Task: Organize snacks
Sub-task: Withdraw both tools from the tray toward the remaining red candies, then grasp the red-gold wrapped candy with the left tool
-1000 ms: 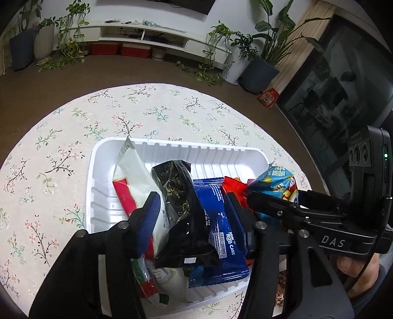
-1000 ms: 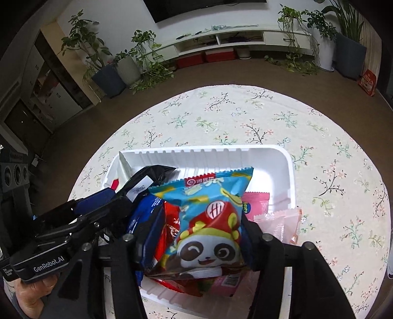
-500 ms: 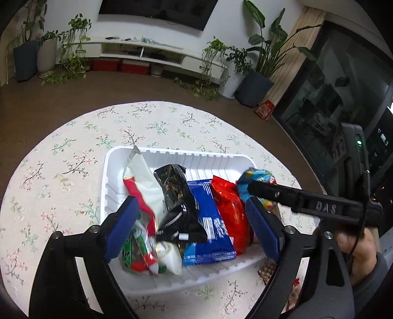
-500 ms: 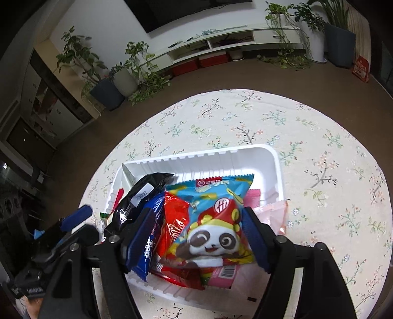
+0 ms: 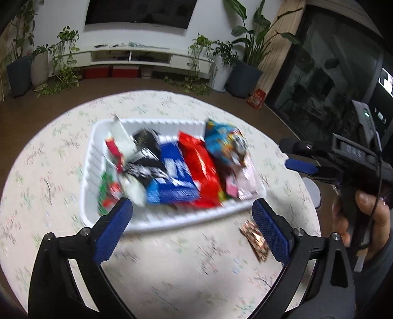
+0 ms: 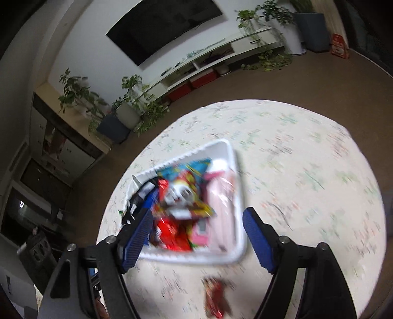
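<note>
The round floral table (image 5: pixel 172 270) carries a white tray (image 5: pixel 157 223) near its middle. In the tray the snack packets (image 5: pixel 186 169) stand side by side, white, black, blue, red and a panda bag; blur hides their print. One small brownish packet (image 5: pixel 254 236) lies outside, just beside the tray's near rim. The left gripper (image 5: pixel 190 222) and right gripper (image 6: pixel 196 229) are both opening, nothing between their fingers.

White wall (image 5: pixel 61 14), dark TV (image 5: pixel 140 11) at 12. Low white console (image 5: pixel 147 57) beneath; potted plants (image 5: pixel 245 49) flanking. Brown floor (image 5: pixel 61 98). Dark glass door (image 5: pixel 326 73) at 2.
</note>
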Demonstrator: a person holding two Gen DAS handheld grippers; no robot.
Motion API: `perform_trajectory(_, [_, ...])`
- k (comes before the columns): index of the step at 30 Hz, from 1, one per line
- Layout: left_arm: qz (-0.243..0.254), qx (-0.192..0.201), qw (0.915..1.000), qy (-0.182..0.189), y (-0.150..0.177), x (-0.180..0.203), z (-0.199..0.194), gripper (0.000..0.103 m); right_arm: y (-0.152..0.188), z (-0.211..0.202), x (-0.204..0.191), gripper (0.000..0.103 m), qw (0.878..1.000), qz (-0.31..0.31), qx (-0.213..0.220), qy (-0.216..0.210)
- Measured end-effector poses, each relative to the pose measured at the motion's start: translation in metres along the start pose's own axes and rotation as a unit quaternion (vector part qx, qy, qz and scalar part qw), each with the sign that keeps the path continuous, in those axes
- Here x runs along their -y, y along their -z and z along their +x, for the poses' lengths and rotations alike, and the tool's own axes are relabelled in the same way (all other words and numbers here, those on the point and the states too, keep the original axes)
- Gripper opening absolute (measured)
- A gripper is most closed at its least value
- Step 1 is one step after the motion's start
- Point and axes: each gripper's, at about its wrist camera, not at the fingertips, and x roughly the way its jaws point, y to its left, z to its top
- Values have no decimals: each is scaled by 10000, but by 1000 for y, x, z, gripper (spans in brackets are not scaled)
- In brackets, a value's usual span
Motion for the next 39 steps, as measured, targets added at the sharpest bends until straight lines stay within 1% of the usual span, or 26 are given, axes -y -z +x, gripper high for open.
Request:
perform_trajectory(2, [-52,-104,9999,29,10,11,3,99,20,-17,14,78,9999,109,56,109])
perform_trajectory(5, [-147,-293,9995,-2,25,28,11,99,44,-38,35,78,9985,462,211,226])
perform_trajectory(8, [-25,-796,9965,-255,36,50,31,99,75,-58,58,78,9935,938,459,451])
perform_trajectory(9, [30,-880,9958,-255,41,59,37,99,89,-62,64,78,9920,1053,499,479])
perform_trajectory(12, [83,-1092,9936,-291,48,77,53,99,109,-64,74,78,9903,1178,518,532])
perform_trajectory(13, [55,-1139,9931,-272,49,82,58,98,109,-63,74,78,9908,1153,433,553])
perform_trajectory(15, [-2,-1202,9925,-213,52,90,66,98,108,-67,71,78,9920,1024,576,457])
perform_trajectory(17, [0,-1248,9917,-320,52,97,75,98,108,-68,70,78,9926,912,614,508])
perform_trajectory(21, [13,-1245,9906,-559,49,105,87,98,107,-66,75,78,9933,958,530,382])
perform_trajectory(23, [45,-1290,9895,-648,48,107,95,91,106,-65,76,78,9937,937,498,350])
perform_trajectory(24, [42,-1359,9886,-650,48,107,101,80,106,-64,76,78,9941,925,460,337])
perform_trajectory(25, [110,-1347,9882,-720,48,109,103,78,106,-63,75,78,9943,912,443,322])
perform_trajectory(28, [246,-1315,9873,-856,46,115,109,65,107,-62,74,78,9948,879,427,291])
perform_trajectory(29, [262,-1314,9871,-877,45,115,112,63,107,-62,74,78,9949,876,421,276])
perform_trajectory(31, [365,-1309,9863,-938,45,118,115,54,107,-61,74,78,9951,855,406,272])
perform_trajectory(33, [545,-1293,9845,-1056,46,121,115,48,108,-61,73,78,9954,822,395,278])
perform_trajectory(38, [778,-1251,9831,-1090,51,125,115,39,107,-58,70,78,9962,735,317,344])
perform_trajectory(39, [810,-1240,9830,-1082,51,125,114,35,107,-57,69,78,9964,698,303,364])
